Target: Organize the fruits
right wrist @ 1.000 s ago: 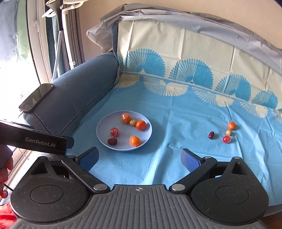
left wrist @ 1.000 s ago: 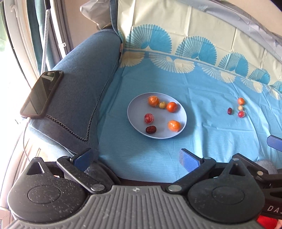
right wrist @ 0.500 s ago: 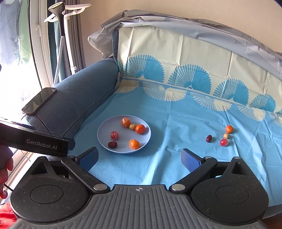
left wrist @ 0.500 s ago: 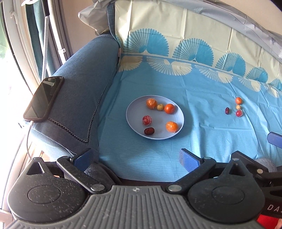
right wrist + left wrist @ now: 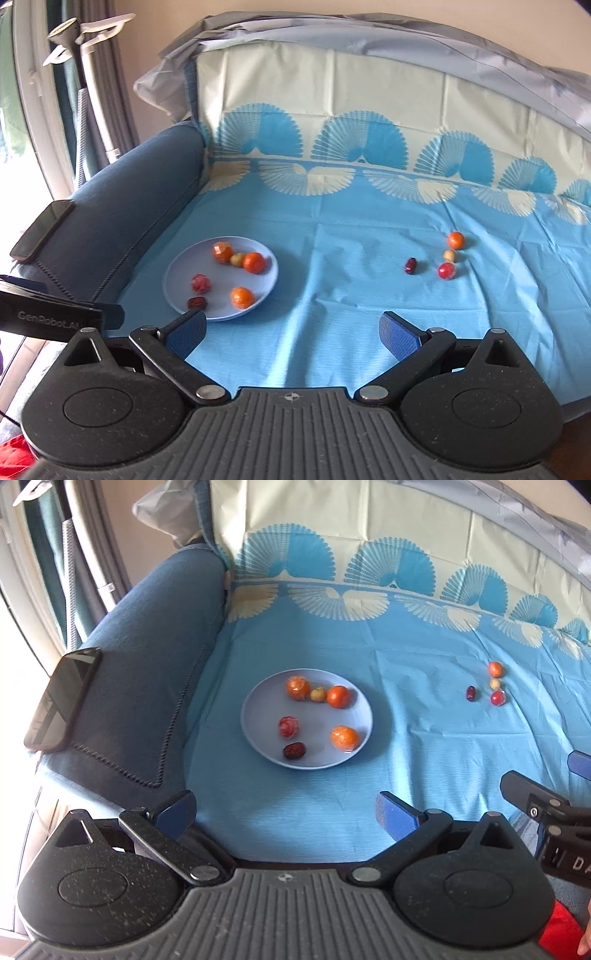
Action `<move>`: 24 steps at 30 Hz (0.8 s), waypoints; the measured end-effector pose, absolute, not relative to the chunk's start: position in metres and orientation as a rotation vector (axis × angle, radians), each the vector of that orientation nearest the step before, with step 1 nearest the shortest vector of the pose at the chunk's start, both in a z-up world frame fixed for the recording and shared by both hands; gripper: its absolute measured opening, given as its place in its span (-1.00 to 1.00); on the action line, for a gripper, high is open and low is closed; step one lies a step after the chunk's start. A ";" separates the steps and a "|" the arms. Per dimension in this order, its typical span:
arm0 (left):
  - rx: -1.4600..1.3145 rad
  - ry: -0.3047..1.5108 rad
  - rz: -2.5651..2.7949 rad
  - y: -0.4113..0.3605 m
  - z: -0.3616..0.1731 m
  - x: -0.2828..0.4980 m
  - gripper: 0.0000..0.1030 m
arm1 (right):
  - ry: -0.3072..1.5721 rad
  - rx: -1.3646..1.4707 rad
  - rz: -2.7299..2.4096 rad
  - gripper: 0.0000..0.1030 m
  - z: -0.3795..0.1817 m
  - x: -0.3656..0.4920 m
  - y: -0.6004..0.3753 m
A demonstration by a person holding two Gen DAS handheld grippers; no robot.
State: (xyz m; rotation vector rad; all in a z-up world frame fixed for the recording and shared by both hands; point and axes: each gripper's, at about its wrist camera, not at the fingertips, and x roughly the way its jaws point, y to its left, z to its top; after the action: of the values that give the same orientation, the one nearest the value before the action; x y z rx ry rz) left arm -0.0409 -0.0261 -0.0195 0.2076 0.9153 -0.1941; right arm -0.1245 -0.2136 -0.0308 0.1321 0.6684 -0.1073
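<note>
Where writing can be read, it is found on the tool bodies: "GenRobot.AI" is printed on the black bar of the left tool (image 5: 55, 317) seen at the left edge of the right wrist view, and the letters "DA" are seen, cut off by the frame edge, on the right tool's body (image 5: 569, 862) in the left wrist view.

Ten small fruits are counted. Six lie on a round pale lilac plate (image 5: 258, 709) set on a blue cloth (image 5: 424, 738) printed with fan shapes, which is spread over a sofa seat: three orange citrus fruits, one small yellow-green fruit (image 5: 318, 694), one mottled red fruit (image 5: 288, 726) and one dark red date-like fruit (image 5: 294, 750). The yellow-green fruit is wedged between two of the oranges (image 5: 297, 688) (image 5: 338, 696) at the far side of the plate; the third orange (image 5: 344, 737) lies at its near right, and the dark fruit at the near rim.

Four more fruits are clustered on the cloth well to the right of the plate: one orange (image 5: 456, 240), one pale yellow (image 5: 450, 255), one glossy red (image 5: 447, 271) and one dark red oblong fruit (image 5: 411, 266) a little apart on the left.

One dark phone (image 5: 61, 701) is laid on the blue armrest (image 5: 147, 672).

Both the left claw (image 5: 286, 808) and the right claw (image 5: 293, 332) are spread wide with nothing between the blue pads, and are held over the near edge of the cloth.
</note>
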 end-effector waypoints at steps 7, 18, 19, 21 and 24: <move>0.237 0.935 -0.303 -0.089 -0.029 -0.009 0.99 | 0.654 0.197 -0.273 0.93 -0.040 -0.111 -0.281; 0.344 0.944 -0.532 -0.244 -0.096 0.067 0.99 | 0.692 0.317 -0.503 0.93 -0.092 -0.053 -0.428; 0.349 0.941 -0.544 -0.256 -0.104 0.074 0.99 | 0.705 0.331 -0.511 0.93 -0.100 -0.045 -0.439; 0.364 0.936 -0.566 -0.283 -0.123 0.090 0.99 | 0.721 0.355 -0.519 0.93 -0.116 -0.022 -0.459; 0.393 0.942 -0.585 -0.320 -0.152 0.116 0.99 | 0.748 0.351 -0.516 0.93 -0.137 0.011 -0.481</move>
State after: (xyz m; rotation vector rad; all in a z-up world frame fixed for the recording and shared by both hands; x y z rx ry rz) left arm 0.1163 -0.3199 -0.1519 0.3929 0.9425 -0.5851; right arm 0.0114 -0.4812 -0.1370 0.3514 0.7481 -0.5159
